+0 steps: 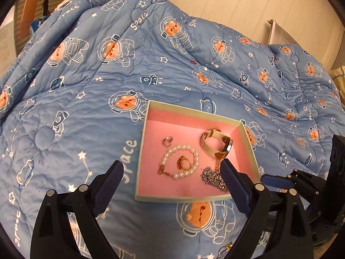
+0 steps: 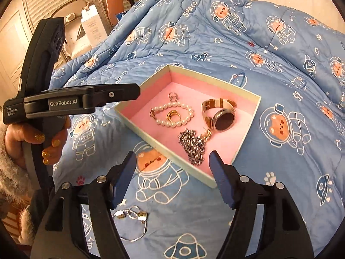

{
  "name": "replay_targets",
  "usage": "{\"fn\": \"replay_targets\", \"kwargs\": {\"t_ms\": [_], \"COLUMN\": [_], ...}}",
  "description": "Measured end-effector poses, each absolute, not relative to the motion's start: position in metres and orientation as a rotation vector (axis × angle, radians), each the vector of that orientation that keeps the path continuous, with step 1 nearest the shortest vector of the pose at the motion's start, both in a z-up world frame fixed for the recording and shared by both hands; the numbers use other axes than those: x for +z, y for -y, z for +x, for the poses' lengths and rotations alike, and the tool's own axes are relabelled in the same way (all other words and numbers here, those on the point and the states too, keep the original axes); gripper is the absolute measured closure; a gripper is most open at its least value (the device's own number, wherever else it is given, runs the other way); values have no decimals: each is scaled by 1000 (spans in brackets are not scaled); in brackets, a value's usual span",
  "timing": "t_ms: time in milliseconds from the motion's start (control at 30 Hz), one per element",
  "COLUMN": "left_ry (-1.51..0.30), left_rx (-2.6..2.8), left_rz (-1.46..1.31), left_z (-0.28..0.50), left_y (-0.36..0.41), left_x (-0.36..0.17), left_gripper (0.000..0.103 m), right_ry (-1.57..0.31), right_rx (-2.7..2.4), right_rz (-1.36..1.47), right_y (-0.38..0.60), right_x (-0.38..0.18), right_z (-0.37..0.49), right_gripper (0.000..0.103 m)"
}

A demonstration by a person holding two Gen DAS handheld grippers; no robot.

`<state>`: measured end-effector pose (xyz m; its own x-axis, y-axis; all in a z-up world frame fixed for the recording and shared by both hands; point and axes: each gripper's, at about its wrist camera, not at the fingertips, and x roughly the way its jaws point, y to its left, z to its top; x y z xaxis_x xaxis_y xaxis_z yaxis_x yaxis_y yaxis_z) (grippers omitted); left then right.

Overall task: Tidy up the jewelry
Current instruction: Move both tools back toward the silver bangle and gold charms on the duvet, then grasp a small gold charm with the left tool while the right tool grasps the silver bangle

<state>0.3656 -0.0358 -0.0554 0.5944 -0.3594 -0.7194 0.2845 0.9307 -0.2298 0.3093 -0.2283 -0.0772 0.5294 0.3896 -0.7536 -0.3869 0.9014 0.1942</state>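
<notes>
Silver bangle (image 2: 134,224) on quilt (image 2: 280,172), beneath open right gripper (image 2: 173,180), outside box (image 2: 248,138)

Both my wrist cams look down close over the quilt (image 1: 86,108); the pink-lined box (image 1: 248,142) sits lower centre-right in left view, centre in right view.

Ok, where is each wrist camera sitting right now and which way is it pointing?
Left wrist: above the blanket, looking forward and down at the box; open left gripper in the foreground, right gripper at right edge.
Right wrist: nearer the box corner, looking down at the box and silver bangle on the blanket; open right gripper, left hand holding the left gripper.
Shared: box, pearl bracelet, watch, chain.
</notes>
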Motion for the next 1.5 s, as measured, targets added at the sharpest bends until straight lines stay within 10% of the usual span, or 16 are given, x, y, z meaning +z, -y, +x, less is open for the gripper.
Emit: {"fn": "replay_targets", "kwargs": {"t_ms": [833,1167,1500], "left_ry": [-865,-857,-853], "left_rx": [-295,-281,-359], "left_rz": [-64,-20,14], "left_z": [227,215,210], "left_y": [0,7,20], "left_x": [-106,-109,-109], "left_gripper": [9,10,34], "right_ry": [-987,-982,-935], "right_rx": [480,440,517], "right_rz": [-17,-74,3], "right_y": [198,179,194], "right_x": [-129,-142,-125], "right_z": [207,213,203], "right_gripper": [31,48,48]}}
